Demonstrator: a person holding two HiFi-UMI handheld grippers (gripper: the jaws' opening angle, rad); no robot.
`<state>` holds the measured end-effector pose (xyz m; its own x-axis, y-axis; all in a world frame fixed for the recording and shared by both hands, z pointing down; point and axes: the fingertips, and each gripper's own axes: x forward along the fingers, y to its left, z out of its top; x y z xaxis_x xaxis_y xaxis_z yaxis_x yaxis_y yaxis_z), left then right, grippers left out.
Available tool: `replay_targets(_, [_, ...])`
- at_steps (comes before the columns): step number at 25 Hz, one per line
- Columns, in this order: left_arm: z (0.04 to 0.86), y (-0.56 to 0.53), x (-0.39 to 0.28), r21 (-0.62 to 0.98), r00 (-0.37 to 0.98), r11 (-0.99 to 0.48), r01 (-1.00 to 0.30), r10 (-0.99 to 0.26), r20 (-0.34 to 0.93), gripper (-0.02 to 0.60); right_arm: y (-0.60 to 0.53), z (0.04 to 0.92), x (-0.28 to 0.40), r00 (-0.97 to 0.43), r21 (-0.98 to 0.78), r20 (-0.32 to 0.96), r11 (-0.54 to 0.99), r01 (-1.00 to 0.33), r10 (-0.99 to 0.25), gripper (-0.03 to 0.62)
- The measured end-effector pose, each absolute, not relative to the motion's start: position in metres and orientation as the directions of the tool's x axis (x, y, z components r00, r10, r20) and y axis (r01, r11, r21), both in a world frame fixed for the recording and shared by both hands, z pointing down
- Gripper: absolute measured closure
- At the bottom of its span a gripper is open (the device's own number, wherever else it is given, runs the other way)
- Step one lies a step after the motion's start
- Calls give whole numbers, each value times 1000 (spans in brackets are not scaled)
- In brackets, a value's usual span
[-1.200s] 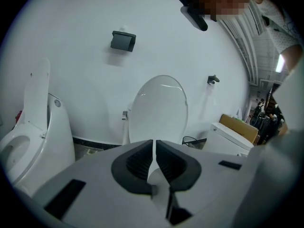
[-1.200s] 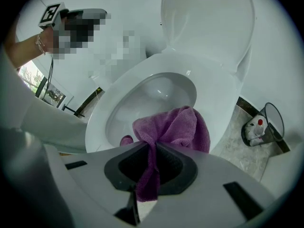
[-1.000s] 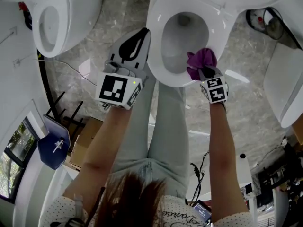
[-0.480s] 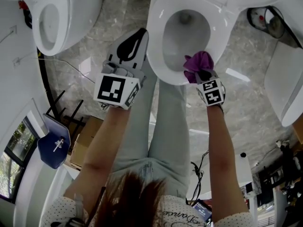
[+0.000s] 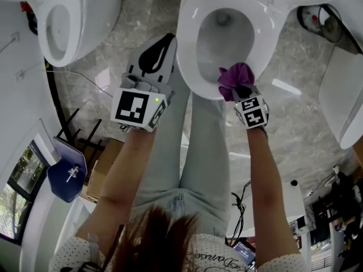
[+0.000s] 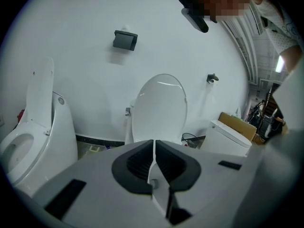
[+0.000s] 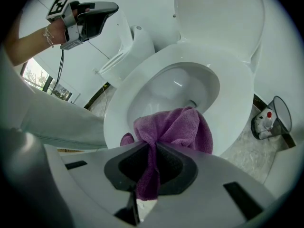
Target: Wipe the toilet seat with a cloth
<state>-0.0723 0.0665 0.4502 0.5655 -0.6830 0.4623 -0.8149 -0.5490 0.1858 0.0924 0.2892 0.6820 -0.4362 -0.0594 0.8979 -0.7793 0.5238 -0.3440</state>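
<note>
One small shift marks this moment: over the last second the right gripper (image 5: pixel 240 89) slides toward the person's left along the front curve of the white oval toilet seat (image 5: pixel 262 41), dragging the crumpled purple microfibre cloth (image 5: pixel 233 77) with it. I judge that a wiping stroke is under way on the front arc, with the sides and back of the ring not yet covered.

The right gripper's jaws are clamped on a pinched tail of the cloth. The rest bunches out ahead in soft folds that rest on the seat's front rim and droop partly over the bowl's opening. The left gripper (image 5: pixel 166 43) barely moves. It is held off to the left of the seat, above the grey veined stone floor (image 5: pixel 108 61), with its jaws pressed together on nothing.

The cloth looks plush, napped and limp, so it should mould to the rim as it goes. The seat is smooth, glossy and hard, a rounded ring catching bright highlights, and its lid (image 7: pixel 221 23) stands raised behind it. A second white toilet (image 5: pixel 68 21) of similar gloss stands well apart to the left.
</note>
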Motion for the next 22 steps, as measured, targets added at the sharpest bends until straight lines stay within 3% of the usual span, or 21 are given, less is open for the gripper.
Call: replay_targets(22, [451,61,-65,197,605,-589,-784,-652,458,563,316,680,43,-484,-405,875,549,-732,1,540])
